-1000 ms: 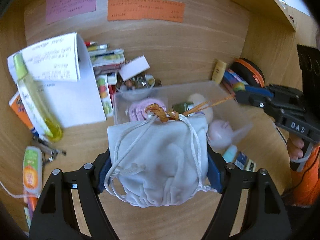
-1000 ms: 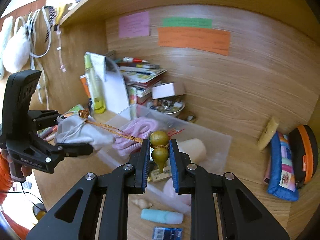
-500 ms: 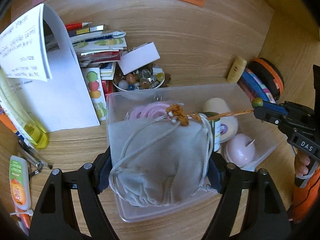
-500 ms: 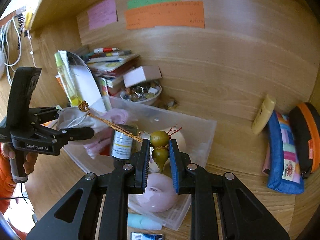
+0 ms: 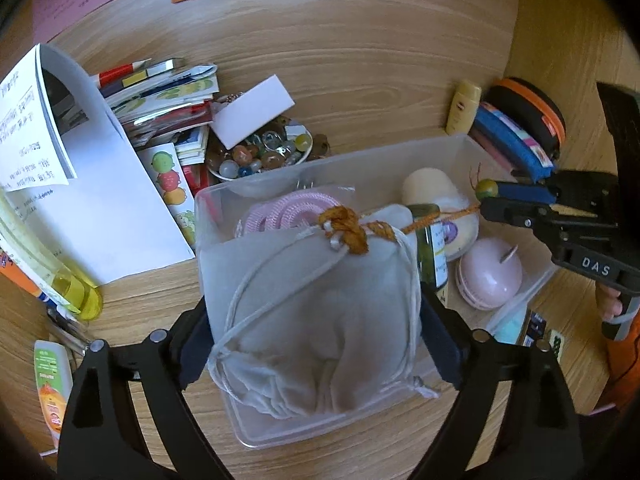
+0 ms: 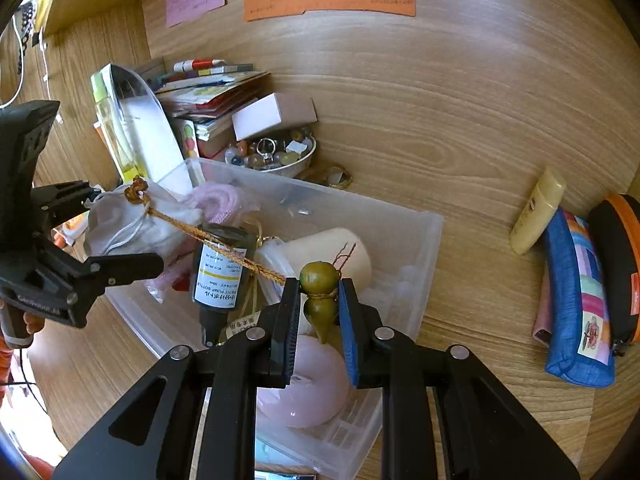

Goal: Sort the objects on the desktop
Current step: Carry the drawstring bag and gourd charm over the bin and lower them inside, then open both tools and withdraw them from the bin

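Observation:
A grey drawstring pouch (image 5: 320,300) lies in the left end of a clear plastic bin (image 5: 360,160). My left gripper (image 5: 316,320) straddles it, and its jaws are opening, the pads just off the cloth. An orange braided cord (image 5: 440,218) runs from the pouch's knot to a small green gourd charm (image 6: 320,280). My right gripper (image 6: 319,292) is shut on that charm above the bin's right half. In the right wrist view the pouch (image 6: 120,216) sits between the left gripper's (image 6: 124,228) spread fingers, at the bin's (image 6: 320,192) left end.
In the bin are a dark bottle (image 6: 224,272), a cream candle (image 6: 332,248), a pink round case (image 5: 490,276) and pink cord. Behind it stand a bowl of marbles (image 5: 260,156), stacked booklets and white paper (image 5: 100,200). A blue pencil case (image 6: 576,288) and a cream tube (image 6: 538,212) lie at the right.
Both grippers moved forward and down over the bin. The pouch sank into the bin's left end, and the left jaws spread away from it. The right gripper keeps its hold on the charm.

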A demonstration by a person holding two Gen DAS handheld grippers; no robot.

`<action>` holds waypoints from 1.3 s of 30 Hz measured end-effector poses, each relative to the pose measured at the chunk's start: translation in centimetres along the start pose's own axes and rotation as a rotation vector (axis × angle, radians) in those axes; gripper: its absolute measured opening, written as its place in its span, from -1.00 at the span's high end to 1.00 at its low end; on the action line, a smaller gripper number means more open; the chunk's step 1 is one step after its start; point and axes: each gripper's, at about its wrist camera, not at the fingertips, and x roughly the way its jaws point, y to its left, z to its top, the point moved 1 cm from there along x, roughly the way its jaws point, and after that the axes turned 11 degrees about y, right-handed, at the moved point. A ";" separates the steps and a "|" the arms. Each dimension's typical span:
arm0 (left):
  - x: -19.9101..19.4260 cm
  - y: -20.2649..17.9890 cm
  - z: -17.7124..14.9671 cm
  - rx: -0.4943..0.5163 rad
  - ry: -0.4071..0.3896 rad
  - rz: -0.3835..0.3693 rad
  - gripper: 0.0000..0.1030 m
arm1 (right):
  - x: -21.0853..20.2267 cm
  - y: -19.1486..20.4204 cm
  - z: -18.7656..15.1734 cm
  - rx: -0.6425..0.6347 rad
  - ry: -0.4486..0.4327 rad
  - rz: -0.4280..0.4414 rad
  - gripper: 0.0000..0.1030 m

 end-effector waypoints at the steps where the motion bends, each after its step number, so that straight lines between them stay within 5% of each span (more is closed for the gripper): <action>1: 0.0 -0.2 -0.1 0.007 0.002 0.003 -0.79 | 0.1 0.1 -0.1 -0.003 0.005 -0.005 0.66; 10: -1.3 -0.4 -1.0 0.010 -0.018 0.020 -0.80 | 0.7 1.0 -0.6 -0.036 0.047 -0.022 0.64; 32: -8.8 -2.7 -3.2 -0.006 -0.173 0.062 -0.92 | -7.3 2.8 -4.0 -0.056 -0.127 -0.084 -0.37; 39: -9.7 -4.4 -4.8 0.003 -0.195 0.033 -0.93 | -8.8 2.7 -6.9 -0.050 -0.136 -0.085 -0.47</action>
